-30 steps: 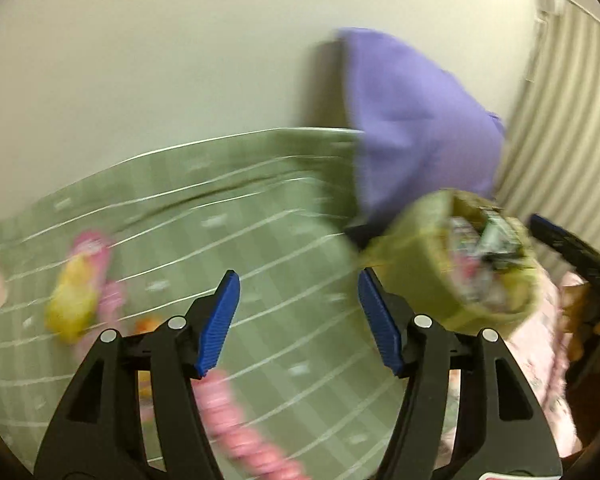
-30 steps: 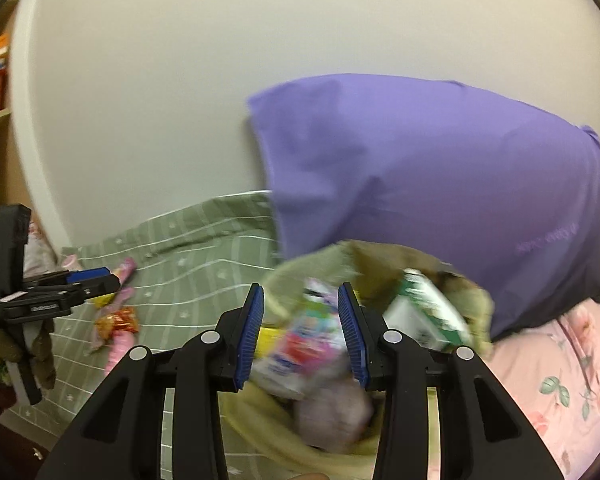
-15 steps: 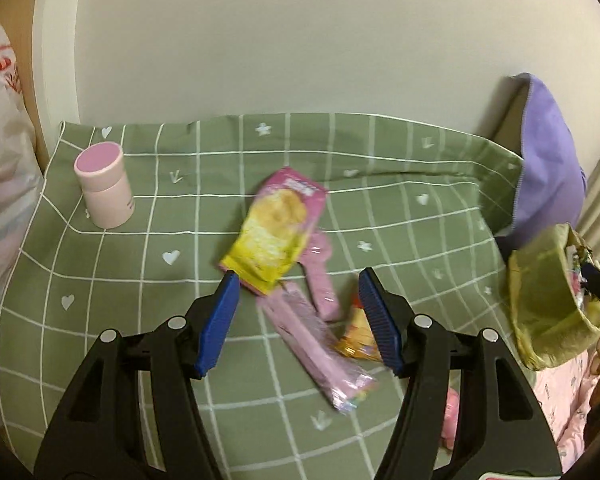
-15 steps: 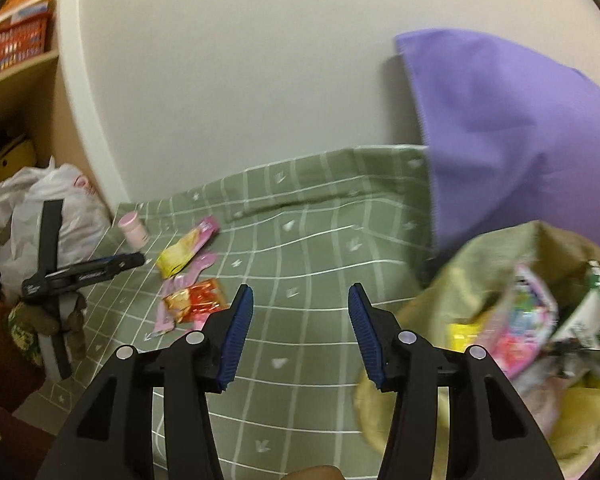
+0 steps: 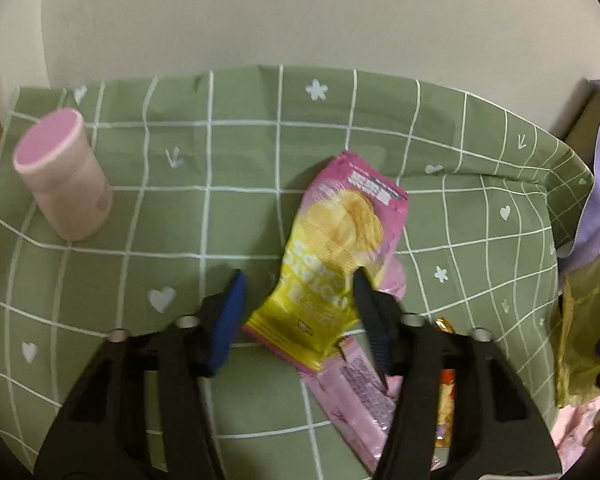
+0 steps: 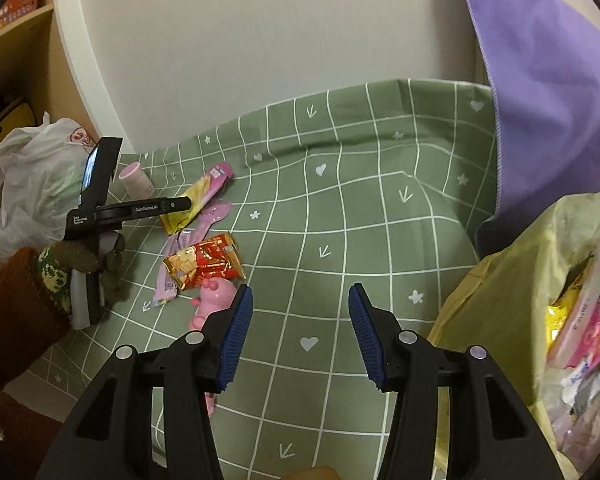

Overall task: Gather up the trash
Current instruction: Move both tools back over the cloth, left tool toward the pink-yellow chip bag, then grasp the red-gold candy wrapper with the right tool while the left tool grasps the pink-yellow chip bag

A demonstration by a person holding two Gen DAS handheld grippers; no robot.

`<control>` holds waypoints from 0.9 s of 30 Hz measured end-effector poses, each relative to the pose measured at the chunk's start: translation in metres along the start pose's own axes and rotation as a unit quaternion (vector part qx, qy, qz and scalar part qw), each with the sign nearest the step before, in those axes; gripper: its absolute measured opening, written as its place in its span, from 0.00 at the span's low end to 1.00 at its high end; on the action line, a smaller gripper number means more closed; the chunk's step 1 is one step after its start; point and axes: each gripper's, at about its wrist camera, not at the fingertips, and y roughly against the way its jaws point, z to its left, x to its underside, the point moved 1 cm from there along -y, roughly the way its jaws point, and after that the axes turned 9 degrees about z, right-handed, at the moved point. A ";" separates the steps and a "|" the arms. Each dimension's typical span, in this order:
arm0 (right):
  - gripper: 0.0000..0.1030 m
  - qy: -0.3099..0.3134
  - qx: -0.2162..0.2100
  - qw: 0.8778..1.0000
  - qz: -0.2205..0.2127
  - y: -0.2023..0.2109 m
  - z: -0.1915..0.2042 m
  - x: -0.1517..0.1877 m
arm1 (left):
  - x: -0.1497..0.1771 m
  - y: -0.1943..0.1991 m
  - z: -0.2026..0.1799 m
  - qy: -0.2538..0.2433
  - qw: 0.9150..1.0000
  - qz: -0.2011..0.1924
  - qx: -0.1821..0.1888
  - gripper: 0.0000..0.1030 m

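**Two grippers open, chip bag lined up for the grab**

Two sets of jaws spread wide, nothing held in either. Nearest in the left wrist view: left gripper (image 5: pixel 298 300) low over the green checked cloth (image 5: pixel 220 208), jaws straddling the near end of the chip bag (image 5: pixel 332 264). Probably set that way to pinch the bag across its narrow width, where crinkly foil gathers most easily. Right finger tip apparently touching or just over the bag's right edge; too blurred to settle which.

Bag lying flat, long axis running from the jaws away toward the wall, leaning a little right. Yellow end nearest the jaws, pink printed end farthest. Under and just right of the bag's near end, a pale pink wrapper (image 5: pixel 360 392); beyond that, right of the bag, a sliver of red-and-gold wrapper (image 5: pixel 446 384) behind the right finger. Well left of the bag and farther back, a pink tub (image 5: pixel 64 184) standing upright.

In the right wrist view, right gripper (image 6: pixel 300 332) hovering over bare cloth, well right of the chip bag (image 6: pixel 194 200), close to the yellow-green trash bag (image 6: pixel 512 288) already stuffed with wrappers. Likely parked there to steady or open the bag's mouth for the drop. Between: red-and-gold wrapper (image 6: pixel 204 264) and a pink toy (image 6: pixel 214 300). Farthest back, purple pillow (image 6: pixel 548 92) against the wall.
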 end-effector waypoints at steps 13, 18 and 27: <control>0.57 0.055 -0.083 0.992 0.078 -0.074 0.048 -0.023 | 0.051 0.093 0.011 0.027 0.998 -0.050 0.010 0.05; 0.57 0.040 -0.115 0.988 0.093 -0.103 0.060 -0.040 | 0.082 0.098 0.024 0.027 0.999 -0.020 0.012 0.05; 0.58 0.063 -0.083 0.988 0.110 -0.138 0.083 -0.046 | 0.124 0.104 0.045 0.068 0.998 0.000 0.012 0.30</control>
